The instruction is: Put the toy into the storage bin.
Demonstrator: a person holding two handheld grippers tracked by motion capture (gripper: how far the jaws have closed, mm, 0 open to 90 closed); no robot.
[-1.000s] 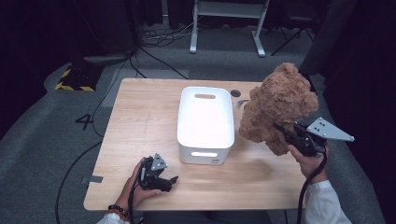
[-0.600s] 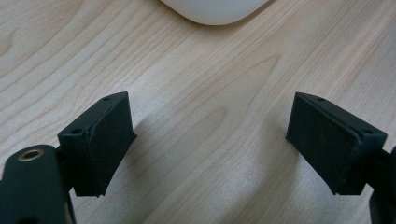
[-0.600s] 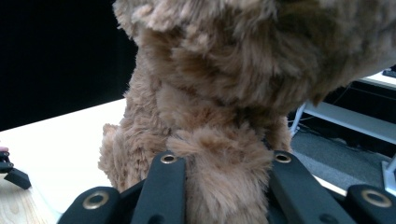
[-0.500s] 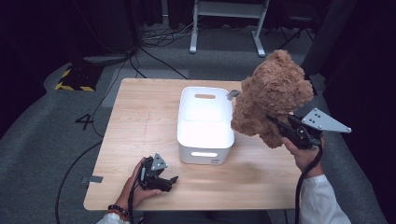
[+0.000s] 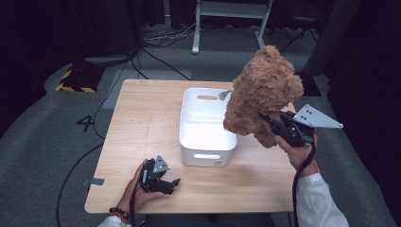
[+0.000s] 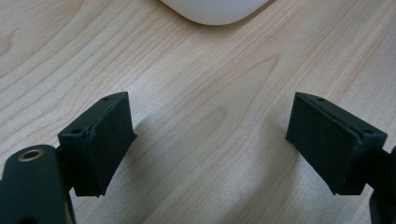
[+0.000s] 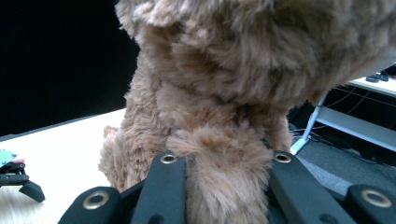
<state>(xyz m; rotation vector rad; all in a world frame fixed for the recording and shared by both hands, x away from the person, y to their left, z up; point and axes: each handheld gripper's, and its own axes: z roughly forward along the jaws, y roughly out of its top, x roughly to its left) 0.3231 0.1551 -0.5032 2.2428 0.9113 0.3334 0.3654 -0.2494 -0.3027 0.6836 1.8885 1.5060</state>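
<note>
1. At the near left of the wooden table (image 5: 142, 118), the left gripper (image 5: 160, 178) rests on the pale, grained surface, held in the person's left hand (image 5: 137, 191). In the left gripper view its two black, blocky jaws stand wide apart with nothing between them, just bare wood and the rounded corner of the bin (image 6: 215, 11) beyond.

2. In the middle of the table sits that white bin (image 5: 208, 127), a smooth, hard plastic tub with rounded corners and a slot handle in its near wall. It looks empty.

3. Right of the bin, the teddy bear (image 5: 262, 94) hangs in the air over the bin's right rim. It is brown, soft and shaggy (the fur curls in thick tufts). A second ago it hung farther right and lower, beside the bin; it has since risen and shifted left toward the opening. This suggests the bear is being carried to the bin, with lowering and release yet to come.

4. At the far right, the right gripper (image 5: 276, 127) is clamped on the teddy bear: in the right gripper view (image 7: 224, 186) its black jaws squeeze a tuft of plush between them.
</note>
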